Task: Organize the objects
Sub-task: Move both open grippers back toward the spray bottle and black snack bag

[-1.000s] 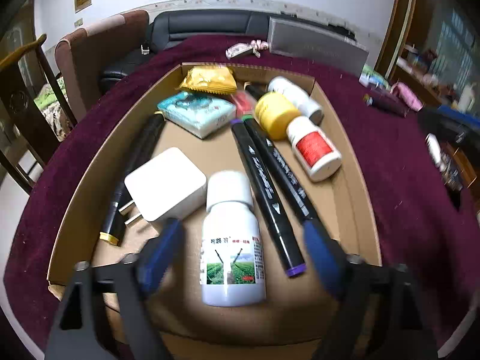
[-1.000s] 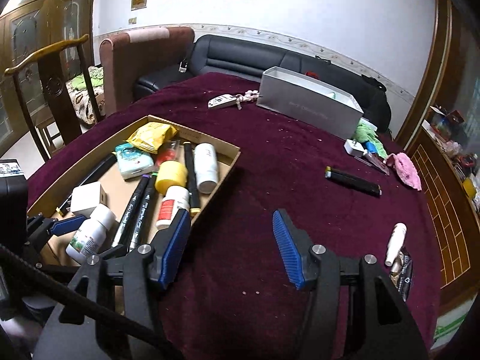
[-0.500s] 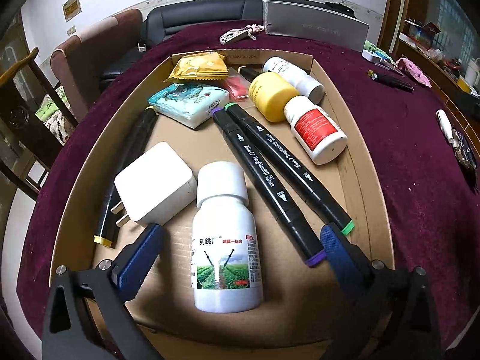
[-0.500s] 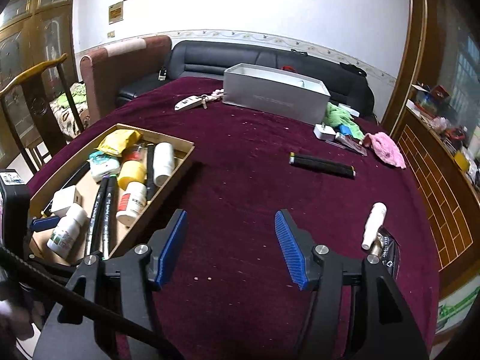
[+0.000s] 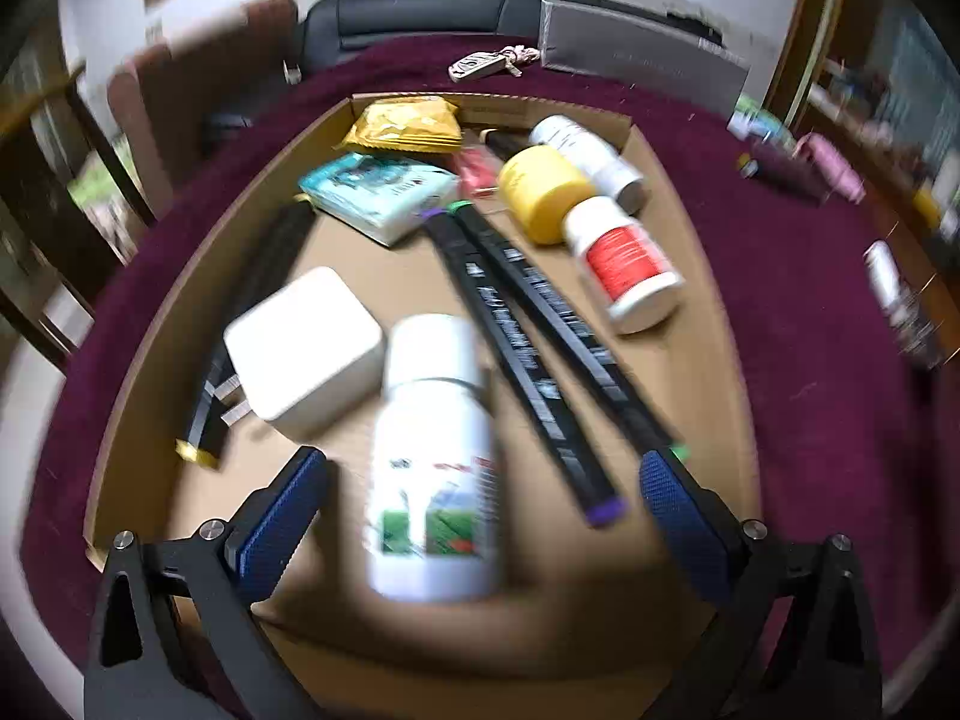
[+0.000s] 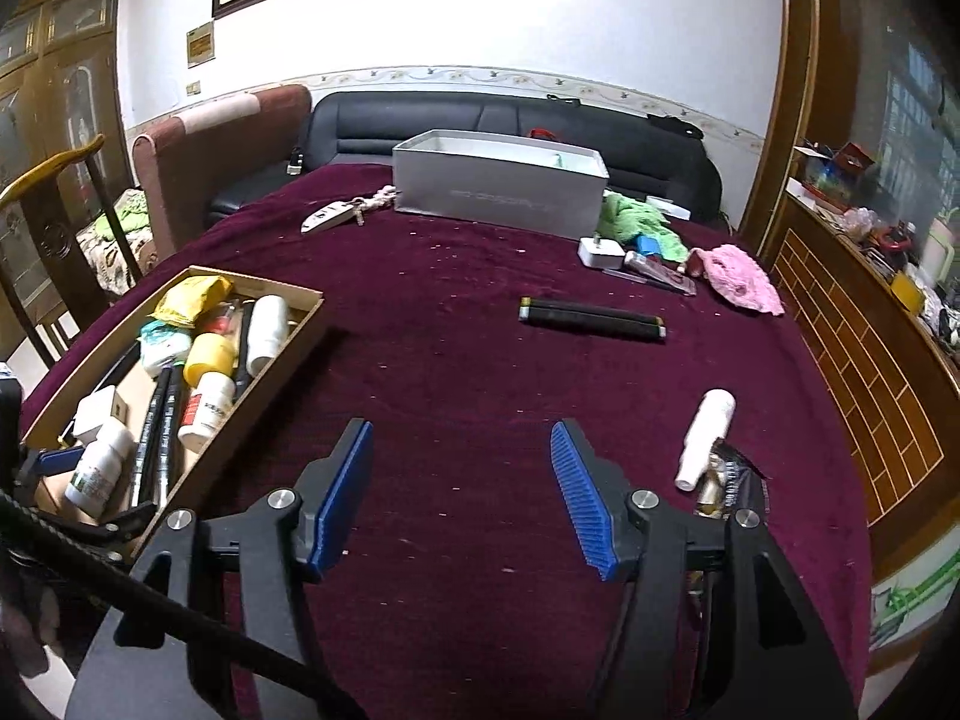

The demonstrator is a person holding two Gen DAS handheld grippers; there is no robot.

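A shallow cardboard tray [image 5: 714, 312] [image 6: 300, 336] lies on the maroon tablecloth. It holds a white green-labelled bottle [image 5: 432, 462], a white charger [image 5: 303, 351], two black markers [image 5: 528, 348], a red-labelled bottle [image 5: 624, 264], a yellow cap [image 5: 543, 192], a teal pack [image 5: 384, 192] and a yellow pouch [image 5: 402, 126]. My left gripper [image 5: 480, 480] is open, its pads either side of the green-labelled bottle, apart from it. My right gripper [image 6: 459, 492] is open and empty over bare cloth. A black bar [image 6: 591, 319] and a small white bottle [image 6: 705, 438] lie loose on the table.
A grey box [image 6: 498, 183] stands at the table's far side, keys [image 6: 342, 213] to its left. A white adapter [image 6: 600, 252], green cloth [image 6: 636, 222] and pink cloth [image 6: 741, 276] lie at the far right. A dark wrapper [image 6: 729, 480] lies beside the small white bottle. Chairs and a sofa stand beyond.
The left gripper stayed open over the green-labelled bottle in the tray and is now moving, blurring the view. The right gripper rose and swung right, away from the tray.
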